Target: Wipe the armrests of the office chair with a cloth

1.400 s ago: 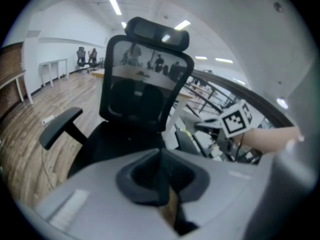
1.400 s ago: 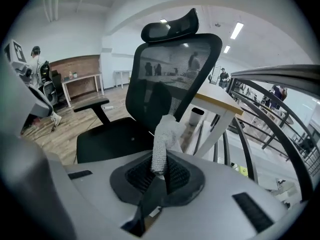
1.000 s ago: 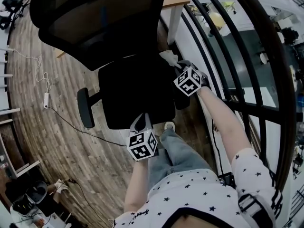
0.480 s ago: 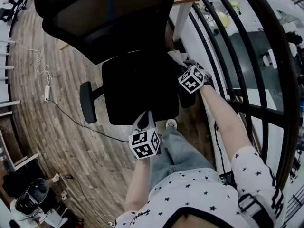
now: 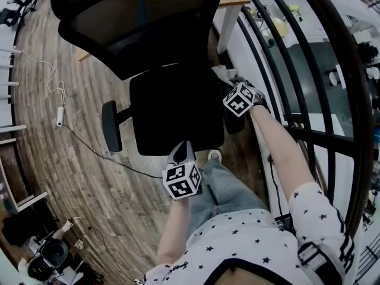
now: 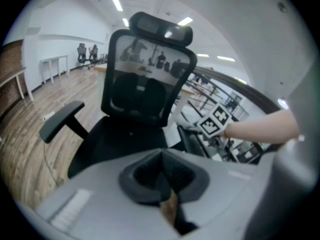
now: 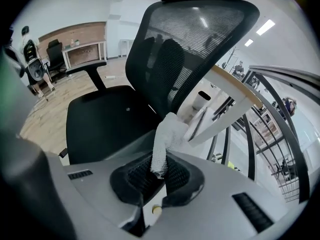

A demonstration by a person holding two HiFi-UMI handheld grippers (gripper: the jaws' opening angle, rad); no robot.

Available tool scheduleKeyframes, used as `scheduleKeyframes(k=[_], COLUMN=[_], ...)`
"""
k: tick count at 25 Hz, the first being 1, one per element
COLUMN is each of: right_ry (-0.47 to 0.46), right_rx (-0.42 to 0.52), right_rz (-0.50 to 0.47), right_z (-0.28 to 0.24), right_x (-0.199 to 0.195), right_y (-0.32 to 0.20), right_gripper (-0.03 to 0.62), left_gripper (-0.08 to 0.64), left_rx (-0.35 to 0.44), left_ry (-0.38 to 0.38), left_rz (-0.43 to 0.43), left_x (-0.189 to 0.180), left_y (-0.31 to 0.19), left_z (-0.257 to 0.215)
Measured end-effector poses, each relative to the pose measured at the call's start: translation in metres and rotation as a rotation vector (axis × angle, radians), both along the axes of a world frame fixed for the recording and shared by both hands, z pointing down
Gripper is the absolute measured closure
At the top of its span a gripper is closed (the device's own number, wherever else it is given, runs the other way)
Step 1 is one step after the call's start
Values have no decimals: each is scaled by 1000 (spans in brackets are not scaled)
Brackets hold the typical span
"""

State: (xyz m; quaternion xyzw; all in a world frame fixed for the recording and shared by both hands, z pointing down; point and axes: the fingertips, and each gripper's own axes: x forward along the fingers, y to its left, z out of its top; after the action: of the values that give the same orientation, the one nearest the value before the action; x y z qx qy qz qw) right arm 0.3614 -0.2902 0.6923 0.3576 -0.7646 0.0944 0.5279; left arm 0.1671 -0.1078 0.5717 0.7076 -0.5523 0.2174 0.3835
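The right gripper (image 7: 157, 176) has its jaws pinched on the cloth (image 7: 165, 139) — soft, light, limp, best held bunched — seemingly just over the chair's (image 5: 175, 108) right armrest (image 5: 230, 123); the left gripper (image 6: 161, 171) has its jaws pressed together, empty

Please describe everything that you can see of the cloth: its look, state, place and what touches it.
The cloth is white, with a rough, knobbly weave like towelling. It is bunched into a narrow strip. The right gripper is shut on its lower end; the free end stands out beyond the jaws, slightly bent, beside the seat of the office chair. Whether it touches an armrest cannot be told.
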Motion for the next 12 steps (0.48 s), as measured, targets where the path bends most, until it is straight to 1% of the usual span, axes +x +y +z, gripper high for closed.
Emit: scheduleKeyframes(k=[6, 12], right_ry=[6, -2], right_rx=[-19, -37], right_rz=[-30, -36], right_z=[3, 2], right_x=[-1, -2], right_y=[12, 24], right_gripper=[563, 563], left_gripper=[554, 554], left_rx=[-1, -1], left_ry=[3, 5], left_rz=[2, 15], left_x=[4, 7], left_y=[3, 6], left_z=[-1, -3])
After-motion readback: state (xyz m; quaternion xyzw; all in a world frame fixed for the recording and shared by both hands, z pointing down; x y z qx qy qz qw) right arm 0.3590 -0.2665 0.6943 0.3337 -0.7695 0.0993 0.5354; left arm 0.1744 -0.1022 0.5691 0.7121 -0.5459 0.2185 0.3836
